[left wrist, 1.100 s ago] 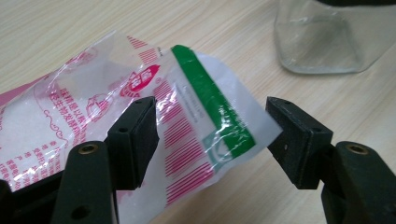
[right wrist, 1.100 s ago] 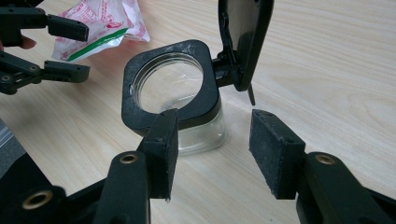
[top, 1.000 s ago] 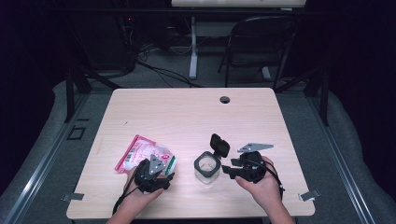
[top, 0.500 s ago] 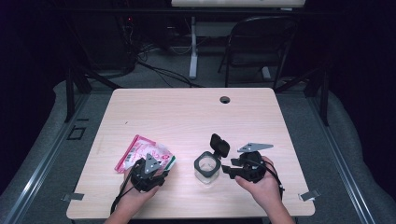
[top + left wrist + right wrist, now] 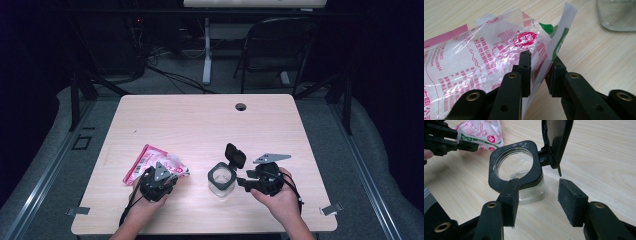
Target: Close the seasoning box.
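Note:
A clear pink-and-white printed bag lies flat at the table's front left. My left gripper is at its near right end. In the left gripper view the bag has its upright sealed edge between the jaws of my left gripper; the jaws have just been closing, and a narrow gap still shows beside the film. A clear glass jar with a black square collar and its hinged lid flipped up stands at the front centre. My right gripper stands open just right of the jar, not gripping it.
The wooden table has a round cable hole near its far edge. A dark chair and cables lie on the floor beyond. Both hands come in over the table's front edge.
The left gripper's jaws have narrowed round the bag's raised edge, and that hand has shifted slightly. The right gripper and the jar have stayed put.

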